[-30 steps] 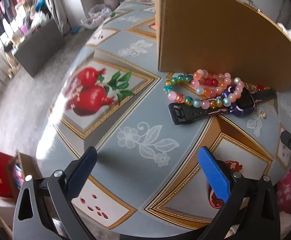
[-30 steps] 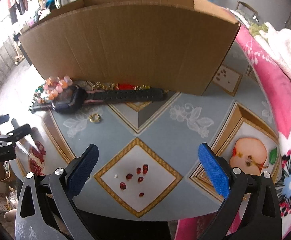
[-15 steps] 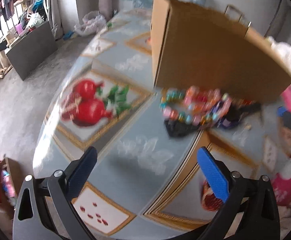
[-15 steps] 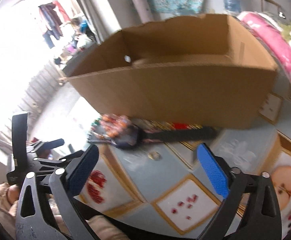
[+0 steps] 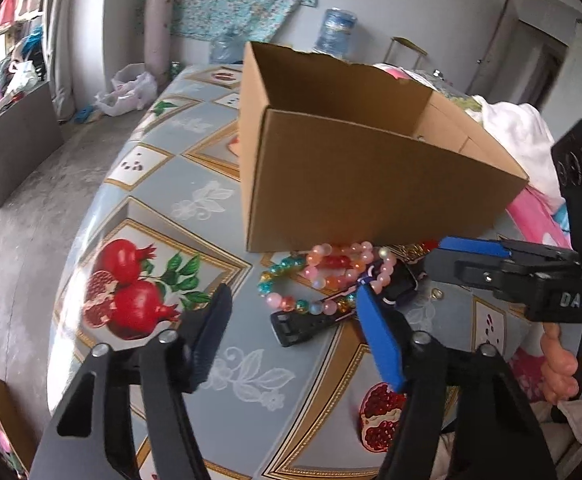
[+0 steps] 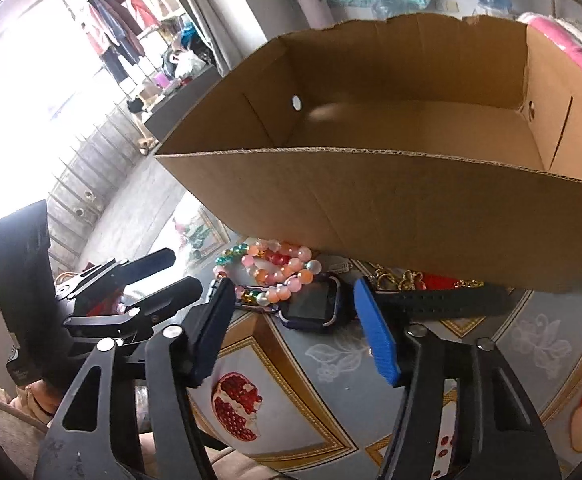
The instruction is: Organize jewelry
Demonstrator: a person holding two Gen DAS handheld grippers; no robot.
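Both claws part-open, jaws just been narrowing, nothing between the pads of either. Left gripper (image 5: 291, 338) hovering over bare tablecloth (image 5: 195, 204), short of the jewelry pile. Right gripper (image 6: 293, 330) angled down toward the same pile, smartwatch (image 6: 315, 304) framed between its pads but not touched. Pile lying on the cloth just in front of the cardboard box (image 6: 391, 200), touching or nearly touching its near wall: beaded bracelets (image 5: 323, 276) looped over the watch face and strap, gold-and-red chain pieces (image 6: 419, 280) half tucked under the box edge, a small ring (image 5: 435, 293) loose beside the watch. Box open-topped, inside looks empty as far as visible. Task barely begun by the look of it, nothing in the box yet. Risks: bracelets draped over the watch, so grabbing the watch likely drags beads along, then drops them off the table edge or short of the box. Round glossy beads likely to slip out of flat pads if pinched on one bead rather than across the strand. Both claws aimed at the same small heap, close together in the right wrist view, so collision or a tug-of-war on one item possible. Light box likely to slide if a claw bumps its wall. Ring tiny, easy to flick away or miss. Chain pieces against the box hard to reach.
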